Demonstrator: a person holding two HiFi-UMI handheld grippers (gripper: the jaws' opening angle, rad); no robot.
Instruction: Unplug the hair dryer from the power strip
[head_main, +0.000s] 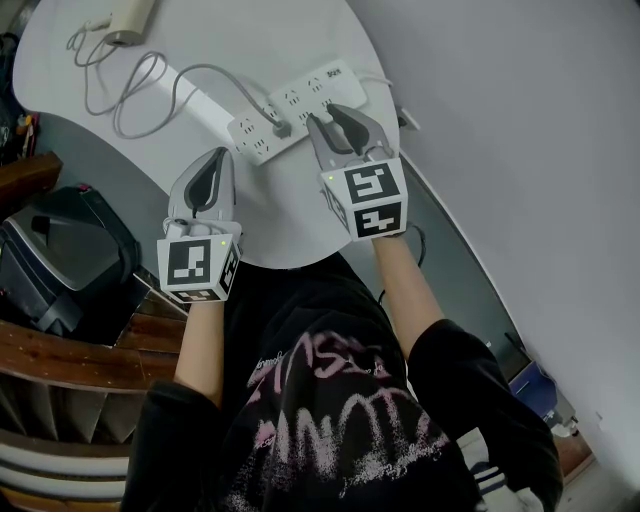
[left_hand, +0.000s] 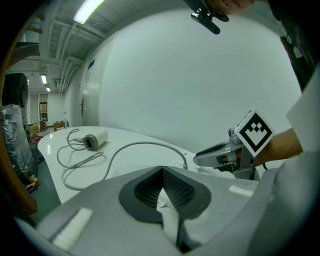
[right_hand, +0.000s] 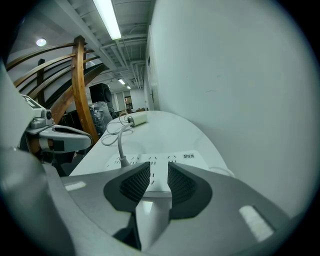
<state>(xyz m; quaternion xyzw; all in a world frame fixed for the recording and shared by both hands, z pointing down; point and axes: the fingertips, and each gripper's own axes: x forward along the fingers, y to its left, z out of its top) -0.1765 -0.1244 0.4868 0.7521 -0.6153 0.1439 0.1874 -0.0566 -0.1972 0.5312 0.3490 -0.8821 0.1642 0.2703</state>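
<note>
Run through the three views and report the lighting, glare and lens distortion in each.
Head view: dim, even, bluish light on the white table, no glare, little distortion. Left gripper view: strong fisheye with black corners, and the ceiling tube is blown out to white. Right gripper view: same fisheye, bowing the wooden arch; the power strip beyond the jaws is evenly lit and fairly sharp.

Setting: large open indoor hall, lab or workshop type, not domestic. Evidence:
- bare ceiling with exposed pipes (left_hand: 56, 31) and long tube lights (right_hand: 106, 17)
- tall plain white wall (right_hand: 225, 75) along one edge of a rounded white table (head_main: 300, 40)
- curved wooden rails (right_hand: 79, 85) off the opposite edge, with a dark case (head_main: 60, 260) beside them
- a plastic-wrapped bundle (left_hand: 12, 135) past the far end
- more lit space beyond
</note>
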